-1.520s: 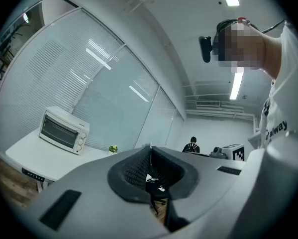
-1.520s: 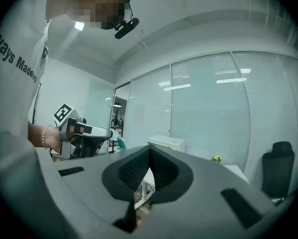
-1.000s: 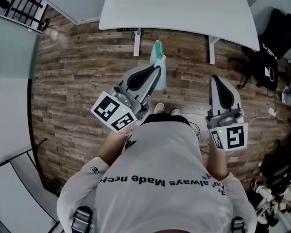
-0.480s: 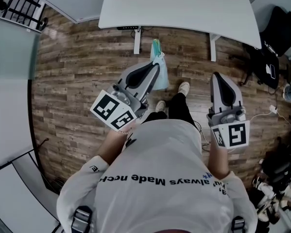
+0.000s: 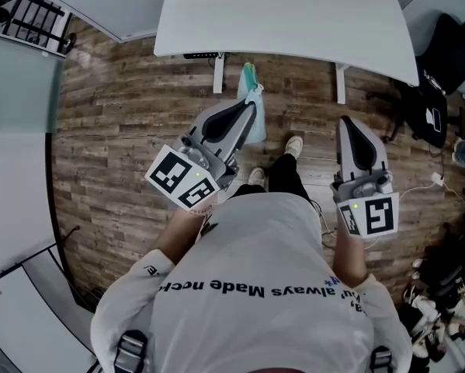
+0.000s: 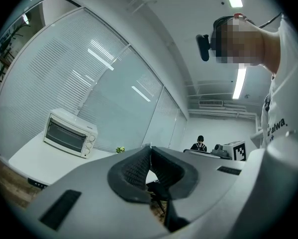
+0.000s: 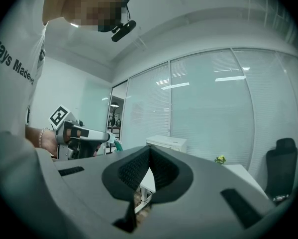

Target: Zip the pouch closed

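Observation:
A light blue and green pouch [image 5: 251, 103] hangs limp from the tip of my left gripper [image 5: 253, 109], held out over the wooden floor. In the left gripper view the jaws meet at the tip [image 6: 149, 147] and the pouch itself is hidden there. The right gripper view shows the left gripper [image 7: 84, 133] with the green pouch edge [image 7: 117, 143] at its tip. My right gripper [image 5: 348, 124] is held level at the right, shut, with nothing between its pads [image 7: 149, 149].
A white table [image 5: 294, 18] stands ahead with a toaster oven [image 6: 69, 132] and a small green thing [image 7: 219, 159] on it. A black chair [image 5: 443, 57] is at the right. Cables and clutter lie at the lower right. Glass walls run along the left.
The person has stepped forward, with one foot now out in front. Both grippers keep the same pose, and the pouch still hangs from the left one.

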A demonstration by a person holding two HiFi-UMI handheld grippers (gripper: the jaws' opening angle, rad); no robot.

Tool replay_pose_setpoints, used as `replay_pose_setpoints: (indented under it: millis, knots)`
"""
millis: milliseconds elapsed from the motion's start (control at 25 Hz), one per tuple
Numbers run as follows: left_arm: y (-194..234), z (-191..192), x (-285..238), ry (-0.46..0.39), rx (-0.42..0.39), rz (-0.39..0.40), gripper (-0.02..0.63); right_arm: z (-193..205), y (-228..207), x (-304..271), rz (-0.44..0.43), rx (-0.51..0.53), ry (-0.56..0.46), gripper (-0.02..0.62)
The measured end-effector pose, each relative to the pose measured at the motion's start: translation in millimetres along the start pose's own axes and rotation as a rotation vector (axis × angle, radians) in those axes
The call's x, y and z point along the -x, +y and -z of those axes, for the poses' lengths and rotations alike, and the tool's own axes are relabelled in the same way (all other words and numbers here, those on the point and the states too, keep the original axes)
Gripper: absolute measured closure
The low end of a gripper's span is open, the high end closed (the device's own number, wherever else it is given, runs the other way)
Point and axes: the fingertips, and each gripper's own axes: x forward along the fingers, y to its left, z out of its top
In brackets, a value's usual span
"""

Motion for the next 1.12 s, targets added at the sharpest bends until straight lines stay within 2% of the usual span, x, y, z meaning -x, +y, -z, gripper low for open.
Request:
replay_pose_setpoints:
  millis: [1120]
  knots:
    - [38.0,2.7,-112.2,0.019,0.011,-0.01,0.578,16.9,-105.2,-44.1,0.019,-0.054,0.025,0.591]
